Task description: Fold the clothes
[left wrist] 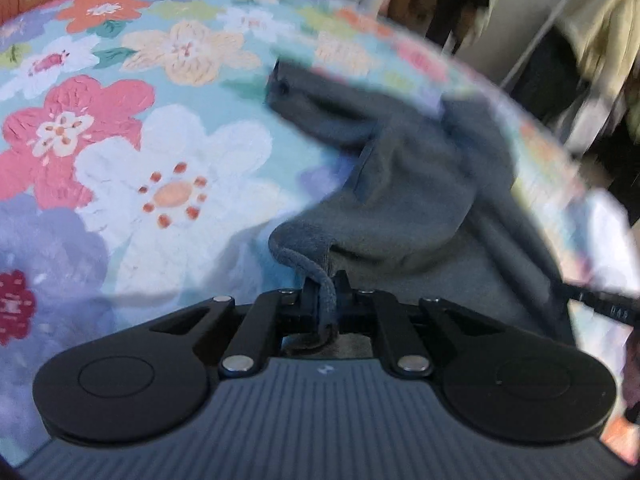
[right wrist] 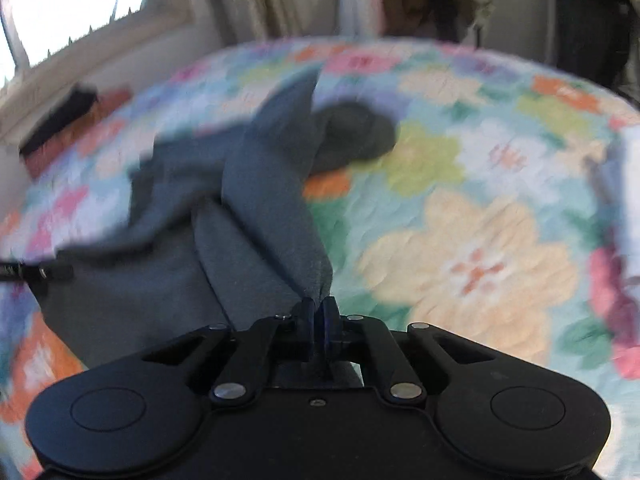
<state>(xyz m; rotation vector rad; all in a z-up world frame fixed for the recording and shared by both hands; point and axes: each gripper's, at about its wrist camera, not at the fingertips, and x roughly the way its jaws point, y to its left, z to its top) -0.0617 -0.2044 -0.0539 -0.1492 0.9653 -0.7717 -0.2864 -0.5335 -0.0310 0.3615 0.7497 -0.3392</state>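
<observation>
**Grey cloth pinched at two spots over the flowery bed**

A soft, dark grey piece of clothing (left wrist: 400,184) is seen lying in a crumpled heap on a bed cover (left wrist: 132,152) that is painted all over with big pink, white, orange and yellow flowers. On the cover, the cloth is spread close to the near edge, and part of it is lifted up off the cover.

The left tongs (left wrist: 325,280) are pressed almost fully shut. A thick rolled edge of the grey cloth is gripped between them, and a loop of that edge is seen hanging down behind the black fingers. From there the cloth is pulled up into a bump above the cover.

The right tongs (right wrist: 319,308) are also squeezed almost fully shut. A folded corner of the same grey cloth (right wrist: 256,200) is pinched between them, and the cloth is drawn up in a pointed fold above the flowery cover (right wrist: 472,264). Much of this view is blurred.

A thin black rod (left wrist: 608,304) is seen at the right side of the cover in the left view. Beyond the far edge of the cover, hanging clothes (left wrist: 600,20) are seen, and a bright window (right wrist: 68,4) is seen past the far left corner of the cover.
</observation>
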